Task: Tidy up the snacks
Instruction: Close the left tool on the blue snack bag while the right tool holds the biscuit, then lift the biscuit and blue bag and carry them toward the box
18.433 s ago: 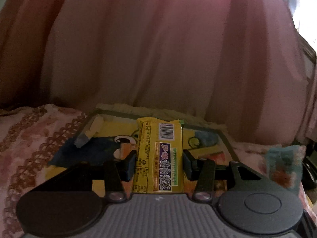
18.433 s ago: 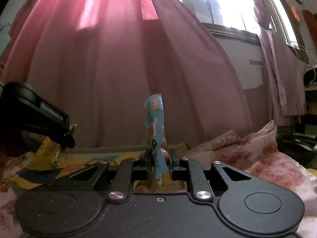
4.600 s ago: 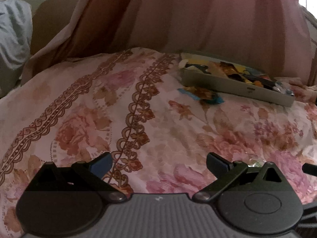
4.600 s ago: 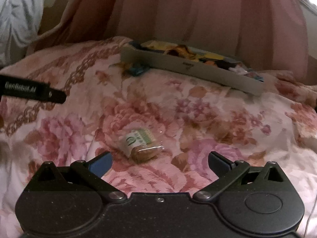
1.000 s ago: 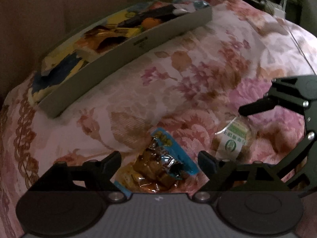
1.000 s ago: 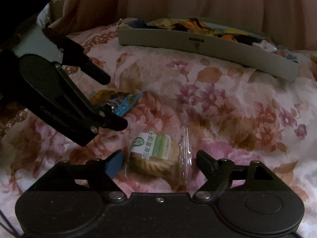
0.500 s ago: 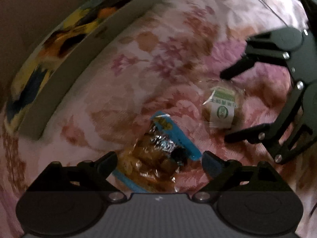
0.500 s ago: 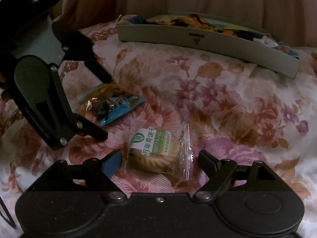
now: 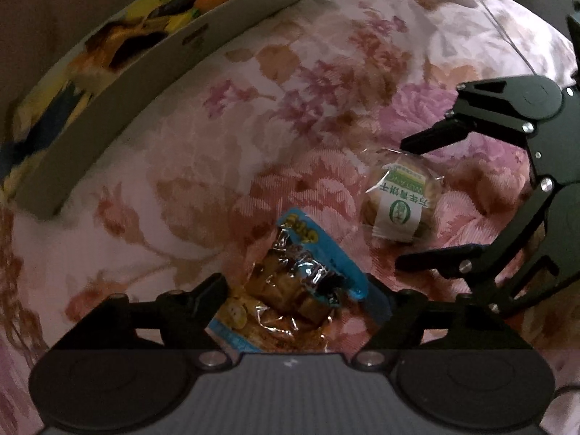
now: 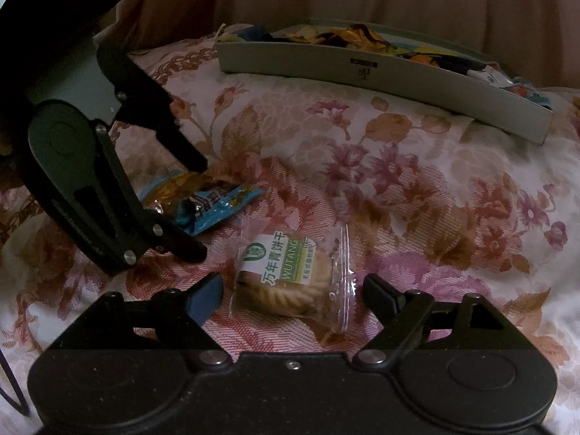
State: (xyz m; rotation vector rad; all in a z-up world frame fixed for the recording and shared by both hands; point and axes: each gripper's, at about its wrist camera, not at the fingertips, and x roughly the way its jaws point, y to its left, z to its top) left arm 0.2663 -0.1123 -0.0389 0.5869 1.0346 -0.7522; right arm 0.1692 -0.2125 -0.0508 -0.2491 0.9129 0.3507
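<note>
Since half a second ago, both tools have been brought lower and closer over their packets, and each packet now lies between a spread pair of jaws.

At the lower left of the right wrist view, the left gripper point(image 10: 197, 210) is seen straddling the crinkled blue-and-gold foil snack packet point(image 10: 203, 203) on the pink floral bedspread point(image 10: 417, 181). Its jaws are parted wide and nothing is held; the far fingertip appears to rest at the packet's edge, though contact cannot be confirmed. In the left wrist view the same packet point(image 9: 301, 282) fills the gap at lower centre.

At lower centre of the right wrist view, the right gripper point(image 10: 290, 290) is likewise spread and empty, with the clear-wrapped round biscuit bearing a green-and-white label point(image 10: 286, 275) lying between its fingers, untouched.

At the upper right, the shallow grey cardboard tray point(image 10: 380, 72), already holding several wrappers, sits well apart from both packets.

Two risks are judged. The soft bedding may yield, so that cloth is pinched along with the wrapper. The slick film may slip if only a sealed edge is caught. The tools stand near each other, and collision is possible.
</note>
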